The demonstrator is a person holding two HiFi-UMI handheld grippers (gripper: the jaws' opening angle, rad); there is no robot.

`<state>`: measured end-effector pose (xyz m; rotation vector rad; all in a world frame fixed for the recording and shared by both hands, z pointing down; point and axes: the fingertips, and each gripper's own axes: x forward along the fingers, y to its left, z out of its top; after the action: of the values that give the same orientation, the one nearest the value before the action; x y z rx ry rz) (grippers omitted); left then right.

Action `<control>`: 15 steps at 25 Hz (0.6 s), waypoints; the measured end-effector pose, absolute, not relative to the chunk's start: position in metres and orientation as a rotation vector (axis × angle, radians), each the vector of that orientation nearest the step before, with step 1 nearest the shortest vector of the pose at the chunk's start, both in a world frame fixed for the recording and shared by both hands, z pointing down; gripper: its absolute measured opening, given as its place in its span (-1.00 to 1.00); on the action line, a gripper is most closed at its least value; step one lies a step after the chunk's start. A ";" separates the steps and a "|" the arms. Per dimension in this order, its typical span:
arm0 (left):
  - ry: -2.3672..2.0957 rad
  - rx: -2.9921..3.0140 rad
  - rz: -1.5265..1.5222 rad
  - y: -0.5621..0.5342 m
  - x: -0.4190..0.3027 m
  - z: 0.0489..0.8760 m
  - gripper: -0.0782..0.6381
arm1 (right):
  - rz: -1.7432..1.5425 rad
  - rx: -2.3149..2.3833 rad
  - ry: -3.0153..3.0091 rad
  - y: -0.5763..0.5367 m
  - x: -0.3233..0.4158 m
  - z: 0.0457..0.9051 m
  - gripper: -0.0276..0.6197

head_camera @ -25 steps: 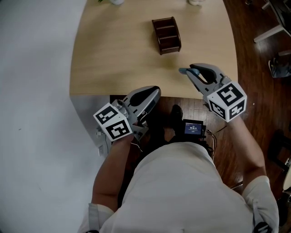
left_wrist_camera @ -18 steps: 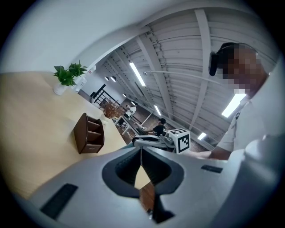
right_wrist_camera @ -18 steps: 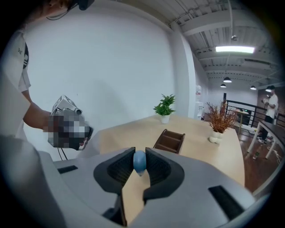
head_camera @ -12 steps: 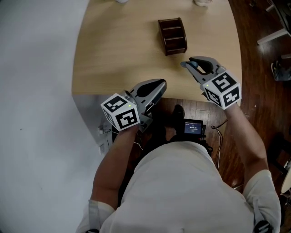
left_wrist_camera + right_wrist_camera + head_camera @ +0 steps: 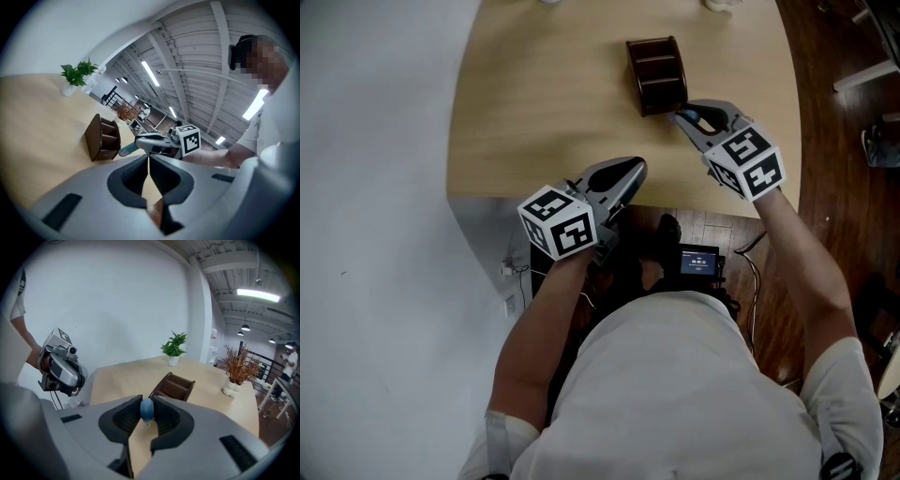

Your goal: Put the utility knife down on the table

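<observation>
While the right claw (image 5: pixel 683 118) pinches the blue knife (image 5: pixel 146 408) between narrow jaws above the table (image 5: pixel 534 103), a brown rack (image 5: pixel 656 73) stands just ahead of it. Well to its left, the left claw (image 5: pixel 149 161) is closed and empty.

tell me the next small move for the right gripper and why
Probably lower the right gripper toward the bare table beside the brown organizer: its jaws are shut on the blue utility knife, which looks held above the wood, so opening now would likely drop it.
</observation>
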<state>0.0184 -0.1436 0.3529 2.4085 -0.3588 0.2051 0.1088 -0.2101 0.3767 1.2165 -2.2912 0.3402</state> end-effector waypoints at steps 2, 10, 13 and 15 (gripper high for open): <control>-0.362 2.406 0.205 -0.145 0.019 0.353 -0.77 | 0.315 1.207 -2.286 -0.215 0.108 0.374 -0.69; -0.363 2.393 0.193 -0.151 0.027 0.358 -0.77 | 0.209 1.141 -2.270 -0.234 0.098 0.375 -0.69; -0.367 2.391 0.188 -0.153 0.026 0.358 -0.77 | 0.171 1.104 -2.252 -0.241 0.090 0.381 -0.69; -0.364 2.389 0.187 -0.153 0.027 0.359 -0.77 | 0.137 1.076 -2.231 -0.248 0.085 0.387 -0.69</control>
<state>0.0267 -0.1530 0.3586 2.3885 -0.3644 0.1869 0.0852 -0.2481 0.3871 1.0763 -2.2312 0.1371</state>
